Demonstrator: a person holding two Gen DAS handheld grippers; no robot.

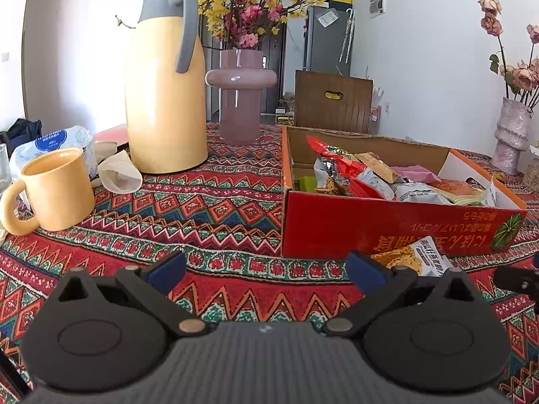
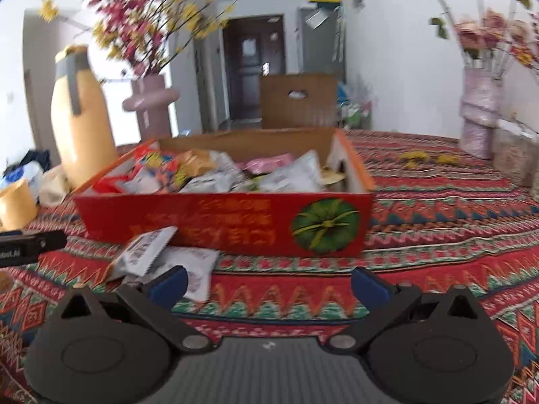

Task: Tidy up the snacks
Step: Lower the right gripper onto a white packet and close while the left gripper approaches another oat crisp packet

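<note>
the left gripper (image 1: 266, 271) hangs low over the red patterned woven tablecloth (image 1: 202, 208), its blue-padded fingers (image 1: 166, 271) spread wide with nothing between them. ahead and to its right stands the shallow red cardboard box with orange edges (image 1: 387, 225), filled with a heap of assorted snack packets (image 1: 370, 175) in red, silver, pink and tan wrappers. just beyond the left gripper's right finger, a white and orange snack packet (image 1: 422, 256) lies on the cloth, touching the box's near wall. ahead and to the left stand a tall pale yellow thermos jug with a grey handle (image 1: 165, 94) and a yellow ceramic mug (image 1: 57, 190); straight ahead, farther back, is a mauve glass vase holding pink and yellow blossom branches (image 1: 241, 97).

the right gripper (image 2: 267, 286) is also spread wide and empty, low over the same cloth. the red box (image 2: 229, 225) sits straight ahead of it, the green round print on its near wall towards the right. just past the right gripper's left finger, two loose packets lie on the cloth against the box front: a silver-white one with a serrated edge (image 2: 145, 250) overlapping a flat white one (image 2: 198, 266). this view is blurred, so wrapper details are unclear. far ahead to the right stands a textured pink vase of faded roses (image 2: 478, 114).
</note>
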